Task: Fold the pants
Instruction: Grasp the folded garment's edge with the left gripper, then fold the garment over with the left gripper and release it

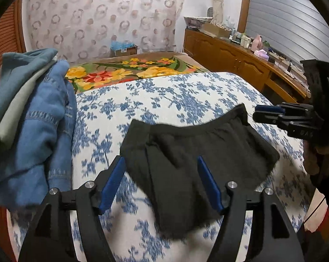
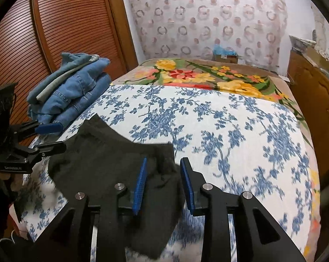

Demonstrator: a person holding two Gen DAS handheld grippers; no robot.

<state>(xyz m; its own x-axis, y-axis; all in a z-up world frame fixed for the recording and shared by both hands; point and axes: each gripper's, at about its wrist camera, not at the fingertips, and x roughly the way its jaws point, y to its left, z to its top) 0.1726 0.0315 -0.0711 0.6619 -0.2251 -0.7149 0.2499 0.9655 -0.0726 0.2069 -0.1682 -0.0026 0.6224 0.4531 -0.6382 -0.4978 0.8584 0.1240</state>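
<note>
The black pants (image 1: 199, 152) lie folded into a small packet on the blue-flowered bed sheet (image 1: 186, 91). My left gripper (image 1: 160, 159) hovers over their near left part, jaws wide and open, the pads clear of the cloth. In the right wrist view the pants (image 2: 103, 157) lie near left. My right gripper (image 2: 164, 160) stands open over their right edge; cloth shows in the gap, but the pads do not press on it. Each gripper also shows in the other's view: the right gripper (image 1: 266, 113) at the pants' far right corner, the left gripper (image 2: 53, 138) at their left corner.
A stack of folded jeans and blue-green clothes (image 1: 33, 113) (image 2: 70, 91) sits at the bed's left side. A yellow-flowered blanket (image 1: 129, 69) covers the far end. A wooden cabinet (image 1: 229, 52) with small items runs along the right; a slatted wooden door (image 2: 66, 21) stands left.
</note>
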